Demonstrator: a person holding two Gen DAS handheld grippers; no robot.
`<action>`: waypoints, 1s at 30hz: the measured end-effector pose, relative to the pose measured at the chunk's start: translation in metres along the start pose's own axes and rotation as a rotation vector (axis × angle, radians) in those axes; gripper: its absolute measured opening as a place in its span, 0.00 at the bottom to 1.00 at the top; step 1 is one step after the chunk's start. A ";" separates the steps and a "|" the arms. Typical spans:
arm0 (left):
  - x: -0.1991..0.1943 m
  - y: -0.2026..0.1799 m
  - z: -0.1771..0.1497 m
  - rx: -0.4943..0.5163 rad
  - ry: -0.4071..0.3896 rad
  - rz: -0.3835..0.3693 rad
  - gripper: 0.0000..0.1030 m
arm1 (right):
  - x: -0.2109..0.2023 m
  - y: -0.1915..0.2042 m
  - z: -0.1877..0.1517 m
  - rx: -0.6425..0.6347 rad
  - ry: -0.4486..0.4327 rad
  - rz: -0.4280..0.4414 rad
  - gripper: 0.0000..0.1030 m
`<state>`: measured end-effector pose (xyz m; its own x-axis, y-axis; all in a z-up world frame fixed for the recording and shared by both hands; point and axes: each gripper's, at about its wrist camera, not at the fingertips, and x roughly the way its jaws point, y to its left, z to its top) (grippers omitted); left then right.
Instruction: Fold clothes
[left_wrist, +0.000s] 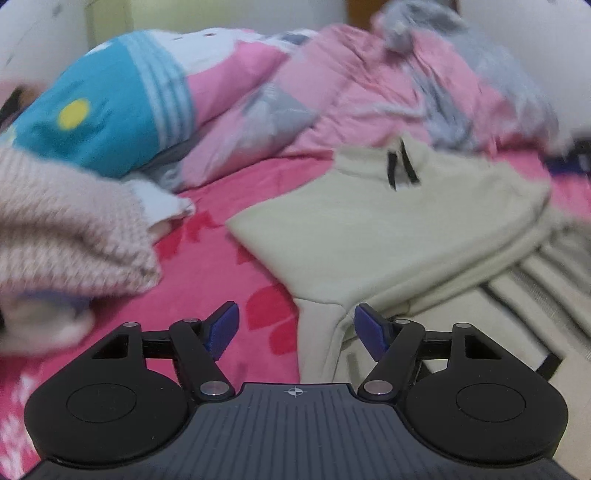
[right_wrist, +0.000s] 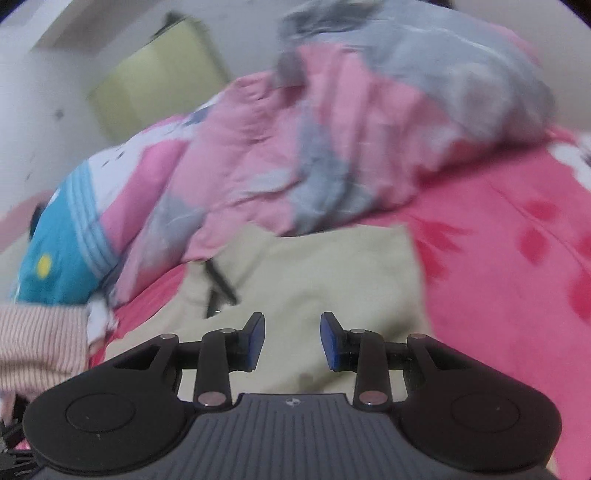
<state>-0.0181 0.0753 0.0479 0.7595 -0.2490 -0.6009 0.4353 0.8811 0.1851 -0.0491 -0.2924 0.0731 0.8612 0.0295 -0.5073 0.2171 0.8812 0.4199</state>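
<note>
Beige garment (left_wrist: 388, 229) lies partly folded ahead of both empty hand-held grippers, left (left_wrist: 296, 332) wide, right (right_wrist: 292, 341) narrower; folding appears unfinished.

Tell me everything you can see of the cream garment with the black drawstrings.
The cream garment looks like soft, matte knit, pale beige. Two black drawstrings hang at its far end. It lies partly folded on the pink floral bedsheet, its far edge against the rumpled pink-and-grey quilt. Both grippers sit open above it, gripping nothing.
</note>
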 end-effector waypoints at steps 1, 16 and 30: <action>0.004 -0.006 -0.002 0.036 0.004 0.005 0.45 | 0.007 0.003 -0.001 -0.014 0.009 0.017 0.34; 0.004 -0.015 -0.031 0.126 -0.022 -0.001 0.04 | 0.014 -0.014 -0.018 -0.076 0.020 -0.056 0.32; -0.020 0.047 -0.016 -0.261 -0.023 -0.178 0.07 | -0.007 0.076 -0.009 -0.471 -0.044 -0.073 0.33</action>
<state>-0.0203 0.1280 0.0560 0.6944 -0.4150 -0.5879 0.4259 0.8955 -0.1291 -0.0432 -0.2217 0.1019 0.8723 -0.0509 -0.4864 0.0544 0.9985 -0.0070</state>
